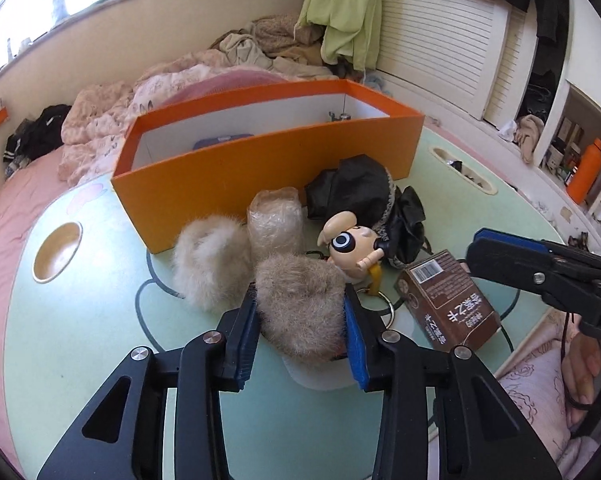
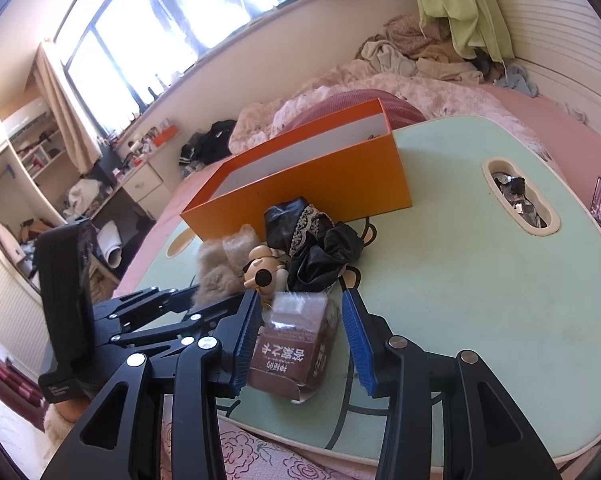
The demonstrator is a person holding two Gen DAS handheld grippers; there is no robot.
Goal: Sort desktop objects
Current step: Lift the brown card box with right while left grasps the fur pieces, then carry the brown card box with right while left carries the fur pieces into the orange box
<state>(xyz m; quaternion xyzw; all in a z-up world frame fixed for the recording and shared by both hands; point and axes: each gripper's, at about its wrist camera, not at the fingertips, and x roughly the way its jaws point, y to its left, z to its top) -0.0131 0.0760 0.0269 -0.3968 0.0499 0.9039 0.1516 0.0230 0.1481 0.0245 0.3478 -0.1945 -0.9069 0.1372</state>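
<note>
My left gripper (image 1: pixel 300 320) is closed around a beige furry slipper (image 1: pixel 300 308) on the green table (image 1: pixel 80 340); both blue pads press its sides. A second furry slipper (image 1: pixel 210 264) lies to its left. My right gripper (image 2: pixel 300 332) is open, its jaws either side of a brown carton (image 2: pixel 292 344) without touching it; the carton also shows in the left wrist view (image 1: pixel 446 304). A cartoon figurine (image 1: pixel 350 246), a plastic-wrapped roll (image 1: pixel 274 220) and black lace fabric (image 1: pixel 364 192) lie before the orange box (image 1: pixel 260 164).
The orange box holds a blue item (image 1: pixel 220 142) and stands at the table's far side. The table has a round cup hole (image 1: pixel 56 252) and a slot with debris (image 2: pixel 518 196). A bed with pink bedding (image 2: pixel 380 92) lies behind.
</note>
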